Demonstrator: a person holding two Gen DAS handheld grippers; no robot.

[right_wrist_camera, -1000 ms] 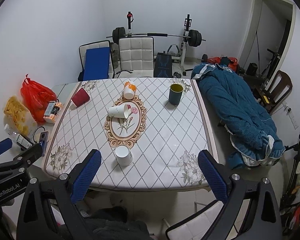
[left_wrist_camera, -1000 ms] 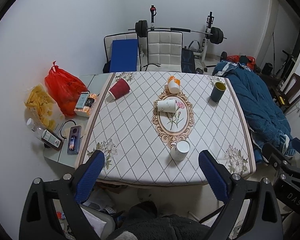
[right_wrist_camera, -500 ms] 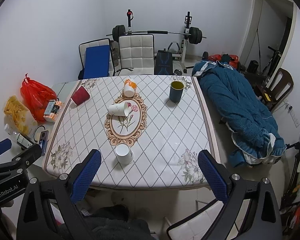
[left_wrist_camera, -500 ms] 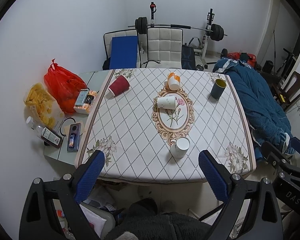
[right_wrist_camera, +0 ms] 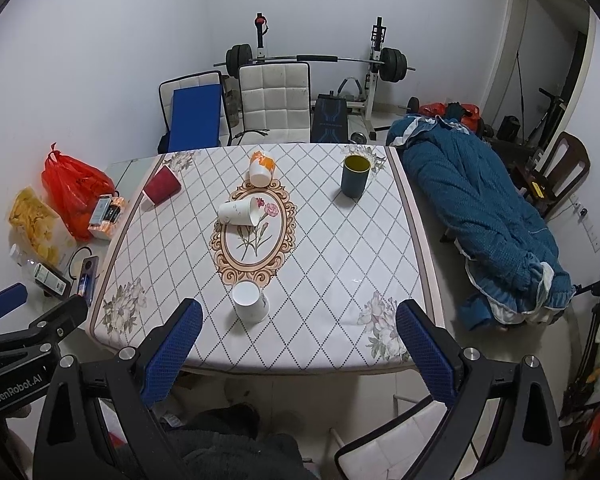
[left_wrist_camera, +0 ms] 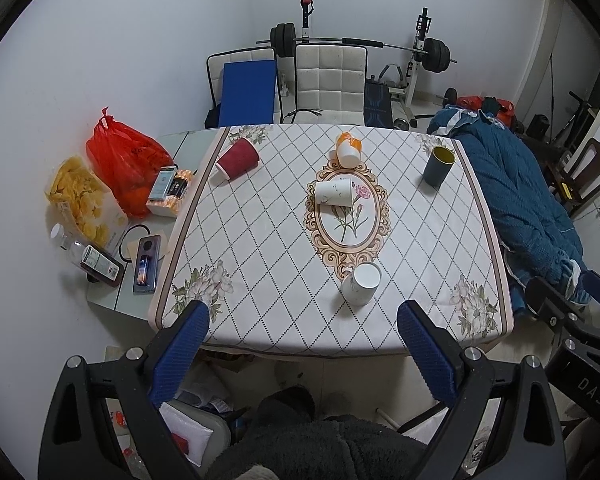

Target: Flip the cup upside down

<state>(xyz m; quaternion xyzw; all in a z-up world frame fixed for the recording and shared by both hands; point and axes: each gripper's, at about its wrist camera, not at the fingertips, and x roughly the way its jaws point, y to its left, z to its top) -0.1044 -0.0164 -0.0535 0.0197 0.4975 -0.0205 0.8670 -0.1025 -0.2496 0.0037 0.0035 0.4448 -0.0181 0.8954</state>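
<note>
Hovering above the near edge of the table, both grippers were held with their blue-padded jaws spread wide and nothing between them: the left gripper [left_wrist_camera: 302, 344] and the right gripper [right_wrist_camera: 298, 340].

Five cups were seen on the quilted white tablecloth [left_wrist_camera: 260, 248]. A white ceramic mug [left_wrist_camera: 361, 283] stood upright nearest to the grippers, its mouth open to the ceiling, and a dark blue cup with a yellow inside [left_wrist_camera: 438, 165] stood upright at the far right. A white paper cup [left_wrist_camera: 333, 193], a red paper cup [left_wrist_camera: 237, 159] and an orange-and-white cup [left_wrist_camera: 348, 148] were lying on their sides.

The task does not say which cup is meant; the white mug was judged the likely one, being closest. For a good flip, it should probably be taken by the side wall, low enough to be held firmly, lifted clear of the cloth, turned fully and set down on its rim.

The handle of the mug was hardly visible. The holder's hands were out of view, and the edges were bent by the lens.
</note>
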